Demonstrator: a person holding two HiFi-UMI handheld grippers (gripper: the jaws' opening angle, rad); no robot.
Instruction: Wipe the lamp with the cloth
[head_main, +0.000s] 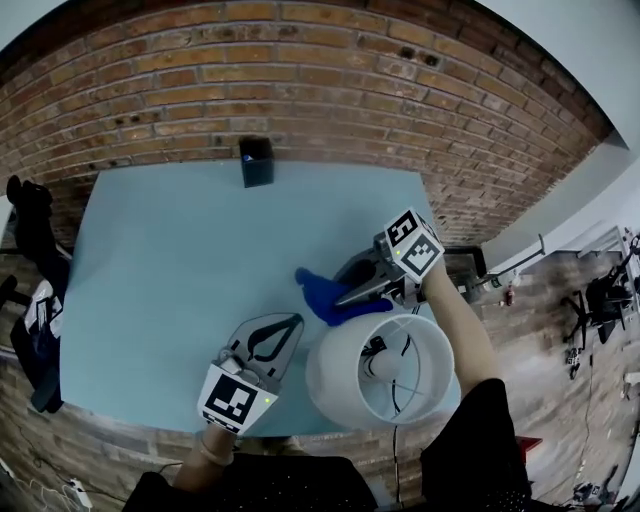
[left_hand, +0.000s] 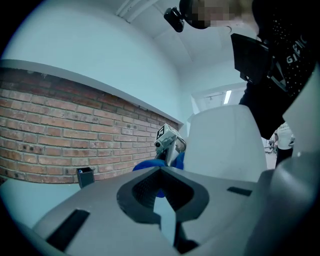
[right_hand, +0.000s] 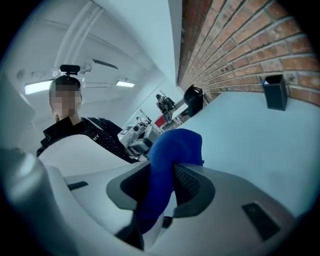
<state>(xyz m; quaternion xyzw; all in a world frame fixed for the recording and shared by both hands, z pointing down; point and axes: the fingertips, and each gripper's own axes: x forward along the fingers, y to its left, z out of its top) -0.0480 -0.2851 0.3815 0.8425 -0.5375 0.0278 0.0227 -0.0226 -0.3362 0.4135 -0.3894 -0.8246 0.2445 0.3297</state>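
Pale blue table (head_main: 170, 260) against a brick wall (head_main: 300, 90), with a small black box (head_main: 256, 161) at the far edge. Near the front right edge, a white lamp (head_main: 335, 385), viewed down into the shade, bulb and cord inside. Clamped in the right gripper (head_main: 345, 298): a blue cloth (head_main: 322, 295), bunched between the jaws, loose end on the table just beyond the shade's far rim; contact with the shade not certain. Left gripper (head_main: 290, 325) just beside the shade on its left, jaws together on nothing. Judged step: cloth in grip and at the lamp, wiping not yet clearly under way. Next, by this reading: press the cloth onto the shade's outer wall and sweep round it, lightly, perhaps steadying with the left gripper, lest the shade tip or slide off the near edge
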